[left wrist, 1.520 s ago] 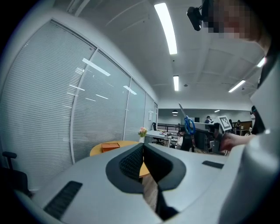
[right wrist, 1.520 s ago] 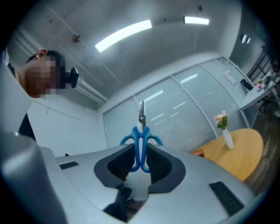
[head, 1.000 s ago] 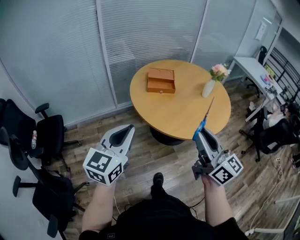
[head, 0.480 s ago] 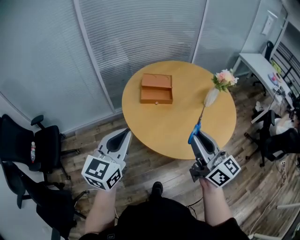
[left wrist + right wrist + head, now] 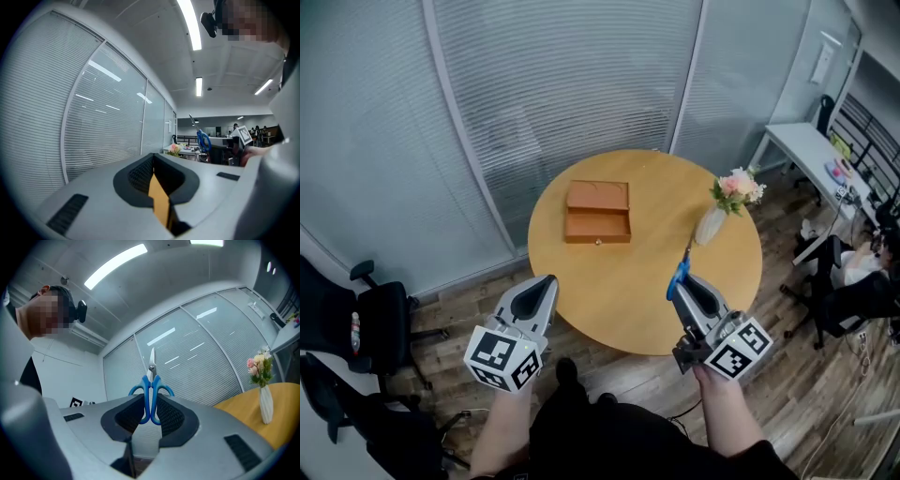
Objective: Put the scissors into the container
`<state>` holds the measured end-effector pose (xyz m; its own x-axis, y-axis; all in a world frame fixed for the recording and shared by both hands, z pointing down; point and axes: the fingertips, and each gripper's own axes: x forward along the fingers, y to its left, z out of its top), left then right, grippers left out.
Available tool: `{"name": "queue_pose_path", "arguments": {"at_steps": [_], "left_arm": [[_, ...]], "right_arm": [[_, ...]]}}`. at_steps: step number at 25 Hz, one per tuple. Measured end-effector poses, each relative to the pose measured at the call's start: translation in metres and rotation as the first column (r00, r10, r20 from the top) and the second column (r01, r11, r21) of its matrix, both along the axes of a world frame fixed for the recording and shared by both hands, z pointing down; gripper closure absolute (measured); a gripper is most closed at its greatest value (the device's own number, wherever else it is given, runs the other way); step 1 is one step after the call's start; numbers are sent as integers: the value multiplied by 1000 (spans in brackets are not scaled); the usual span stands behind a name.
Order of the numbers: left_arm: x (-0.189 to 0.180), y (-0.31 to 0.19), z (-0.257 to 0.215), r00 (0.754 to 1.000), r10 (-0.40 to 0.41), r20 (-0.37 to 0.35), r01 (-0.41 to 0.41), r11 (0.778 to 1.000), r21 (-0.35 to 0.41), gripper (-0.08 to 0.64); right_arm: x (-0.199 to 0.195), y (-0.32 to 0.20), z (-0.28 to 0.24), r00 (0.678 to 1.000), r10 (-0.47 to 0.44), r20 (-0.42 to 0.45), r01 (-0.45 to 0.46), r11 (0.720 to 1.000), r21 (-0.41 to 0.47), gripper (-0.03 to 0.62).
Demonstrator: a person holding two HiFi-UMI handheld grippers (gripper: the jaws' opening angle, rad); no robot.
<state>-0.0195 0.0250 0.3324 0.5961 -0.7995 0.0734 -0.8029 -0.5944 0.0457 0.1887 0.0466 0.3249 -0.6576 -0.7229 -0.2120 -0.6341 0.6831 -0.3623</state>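
Right gripper point(image 5: 151, 405) is clamped on the scissors point(image 5: 151, 389), jaws pinching the blue handle loops, blades pointing straight up and away. Off to the right, a white vase point(image 5: 266, 404) of pink flowers point(image 5: 259, 365) stands upright on the yellow counter point(image 5: 241, 409). Slatted blinds point(image 5: 197, 357) fill the background.

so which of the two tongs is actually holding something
The right tongs, shut on the blue-handled scissors. The left tongs are shut on nothing.
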Motion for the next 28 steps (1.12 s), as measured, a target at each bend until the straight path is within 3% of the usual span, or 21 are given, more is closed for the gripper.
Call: {"name": "queue_pose_path", "arguments": {"at_steps": [7, 15, 23, 28], "left_arm": [[0, -65, 2, 997, 80, -18, -79, 997, 26, 548], [-51, -181, -6, 990, 137, -21, -136, 990, 43, 548], [-102, -269, 19, 977, 210, -30, -211, 977, -26, 548], [-104, -297, 46, 967, 252, -37, -255, 964, -81, 548]], "right_arm": [[-11, -56, 7, 998, 52, -17, -52, 999, -9, 495], [-63, -163, 9, 992, 119, -42, -120, 992, -28, 495], [-125, -243, 31, 980, 178, -92, -186, 978, -90, 495], [-135, -268, 45, 971, 191, -145, -208, 972, -113, 495]]}}
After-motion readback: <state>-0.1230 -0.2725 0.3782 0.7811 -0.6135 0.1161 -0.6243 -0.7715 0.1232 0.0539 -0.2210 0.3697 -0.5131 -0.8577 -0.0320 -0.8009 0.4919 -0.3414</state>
